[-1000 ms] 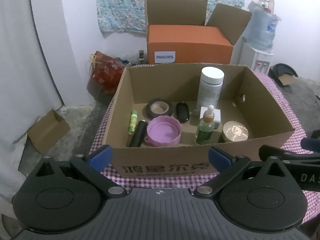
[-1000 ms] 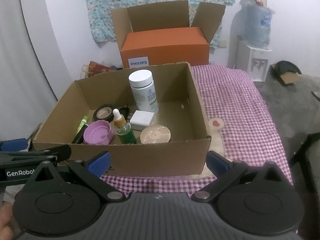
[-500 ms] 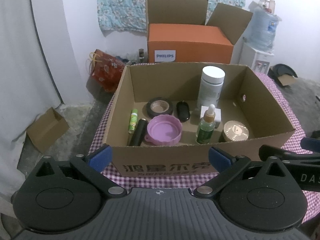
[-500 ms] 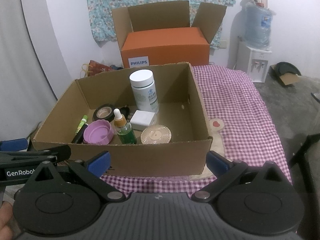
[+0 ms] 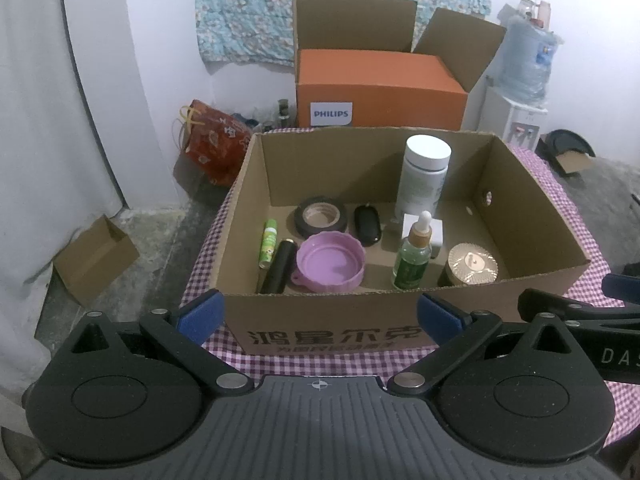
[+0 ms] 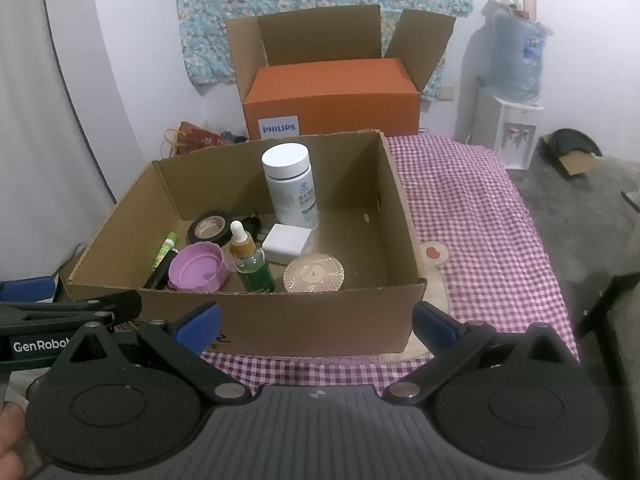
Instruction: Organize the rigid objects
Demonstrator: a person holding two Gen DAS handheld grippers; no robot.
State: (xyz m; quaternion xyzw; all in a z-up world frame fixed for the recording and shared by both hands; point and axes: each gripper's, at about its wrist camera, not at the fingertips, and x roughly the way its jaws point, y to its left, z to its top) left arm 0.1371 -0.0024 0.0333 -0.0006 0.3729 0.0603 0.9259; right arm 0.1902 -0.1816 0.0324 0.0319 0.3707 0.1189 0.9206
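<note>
An open cardboard box [image 5: 324,330] [image 6: 304,328] stands on the checked tablecloth. Inside are a white bottle [image 5: 424,176] [image 6: 291,186], a green dropper bottle [image 5: 414,258] [image 6: 252,264], a purple lid [image 5: 331,261] [image 6: 198,267], a tape roll [image 5: 320,221], a black case [image 5: 367,225], a white block [image 6: 286,242], a gold ribbed lid [image 5: 472,265] [image 6: 314,274], a green tube [image 5: 269,242] and a black tube [image 5: 278,266]. My left gripper [image 5: 320,314] and right gripper [image 6: 314,322] are open and empty, just in front of the box's near wall.
An orange Philips box [image 5: 380,92] [image 6: 334,98] stands behind. A water dispenser [image 6: 514,92] is at the back right. A small carton [image 5: 94,258] and a red bag [image 5: 214,142] lie on the floor at left. The checked cloth [image 6: 480,216] stretches to the right of the box.
Both views have shifted very slightly; the grippers stay open and nothing in the box has moved.
</note>
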